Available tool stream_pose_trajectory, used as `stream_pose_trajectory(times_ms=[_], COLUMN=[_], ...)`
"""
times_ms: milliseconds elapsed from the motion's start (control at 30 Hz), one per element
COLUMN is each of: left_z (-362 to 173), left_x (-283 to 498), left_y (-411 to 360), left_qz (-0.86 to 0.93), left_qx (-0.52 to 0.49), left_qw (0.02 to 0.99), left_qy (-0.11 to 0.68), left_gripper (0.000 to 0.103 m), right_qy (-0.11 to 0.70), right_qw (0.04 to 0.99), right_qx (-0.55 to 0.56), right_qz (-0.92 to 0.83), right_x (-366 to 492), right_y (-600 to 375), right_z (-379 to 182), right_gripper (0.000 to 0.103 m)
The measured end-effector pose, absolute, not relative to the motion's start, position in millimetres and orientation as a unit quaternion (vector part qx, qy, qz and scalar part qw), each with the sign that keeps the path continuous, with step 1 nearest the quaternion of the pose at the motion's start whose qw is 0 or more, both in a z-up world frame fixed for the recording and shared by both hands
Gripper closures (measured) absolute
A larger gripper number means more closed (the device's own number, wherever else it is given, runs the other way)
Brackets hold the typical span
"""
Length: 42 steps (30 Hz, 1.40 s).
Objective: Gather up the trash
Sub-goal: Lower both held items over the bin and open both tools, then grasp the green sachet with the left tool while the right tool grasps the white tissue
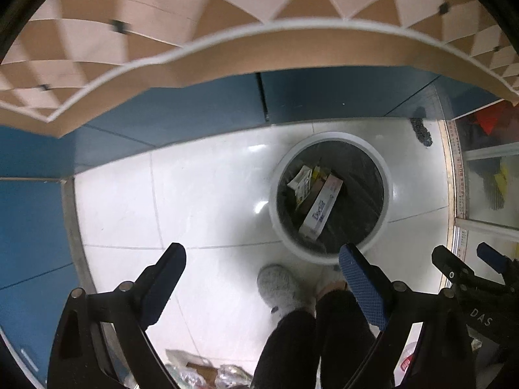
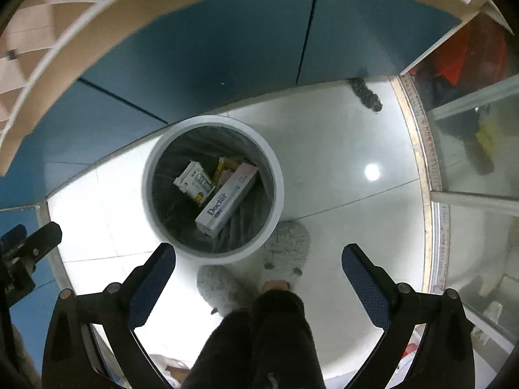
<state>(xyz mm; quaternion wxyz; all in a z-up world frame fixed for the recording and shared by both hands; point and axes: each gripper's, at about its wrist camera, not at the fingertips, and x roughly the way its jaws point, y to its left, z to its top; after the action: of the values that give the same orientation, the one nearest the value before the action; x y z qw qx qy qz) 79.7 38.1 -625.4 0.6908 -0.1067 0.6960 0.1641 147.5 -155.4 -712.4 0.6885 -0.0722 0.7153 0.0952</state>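
A round white trash bin (image 1: pixel 386 175) with a black liner stands on the white tiled floor; it also shows in the right wrist view (image 2: pixel 147 191). Inside lie a long pink-and-white toothpaste box (image 1: pixel 319 209) (image 2: pixel 227 199), a small white carton (image 1: pixel 301 183) (image 2: pixel 194 181) and some yellow packaging (image 2: pixel 227 165). My left gripper (image 1: pixel 262 259) is open and empty, high above the floor, left of the bin. My right gripper (image 2: pixel 258 261) is open and empty above the bin's near edge. The right gripper shows at the left view's right edge (image 1: pixel 464 259).
Blue cabinet fronts (image 2: pixel 227 48) run behind the bin under a beige counter edge (image 1: pixel 227 52). The person's legs and grey slippers (image 2: pixel 223 287) stand just before the bin. A glass door (image 2: pixel 480 149) is on the right. Loose trash (image 1: pixel 201 372) lies at the bottom.
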Motion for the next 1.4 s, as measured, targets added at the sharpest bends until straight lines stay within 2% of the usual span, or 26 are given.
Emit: stream_pose_trajectory(times_ms=[167, 500, 733, 867, 1033, 1167, 1400], left_z=[-559, -413, -339, -309, -274, -257, -285], left_x=[59, 18, -1, 0, 33, 89, 216], left_y=[33, 24, 22, 27, 51, 74, 86], left_qz=[0.164, 0.155, 0.152, 0.175, 0.218, 0.220, 0.177], left_qx=[-0.112, -0.119, -0.125, -0.115, -0.116, -0.147, -0.241], left_qw=[0.697, 0.725, 0.750, 0.770, 0.795, 0.802, 0.764], left_qy=[0.689, 0.660, 0.631, 0.602, 0.554, 0.536, 0.572], left_gripper=[0.007, 0.007, 0.007, 0.007, 0.007, 0.006, 0.008], right_qy=[0.704, 0.666, 0.650, 0.640, 0.625, 0.606, 0.593], right_qw=[0.698, 0.728, 0.742, 0.751, 0.764, 0.779, 0.794], right_qx=[-0.092, -0.103, -0.093, -0.068, -0.006, 0.023, 0.076], right_qz=[0.100, 0.123, 0.133, 0.149, 0.161, 0.158, 0.114], right_x=[130, 87, 70, 68, 97, 139, 245], right_y=[-149, -148, -160, -161, -159, -158, -190], right_z=[-643, -458, -371, -339, -307, -286, -273], right_gripper=[0.000, 0.000, 0.000, 0.000, 0.000, 0.000, 0.000])
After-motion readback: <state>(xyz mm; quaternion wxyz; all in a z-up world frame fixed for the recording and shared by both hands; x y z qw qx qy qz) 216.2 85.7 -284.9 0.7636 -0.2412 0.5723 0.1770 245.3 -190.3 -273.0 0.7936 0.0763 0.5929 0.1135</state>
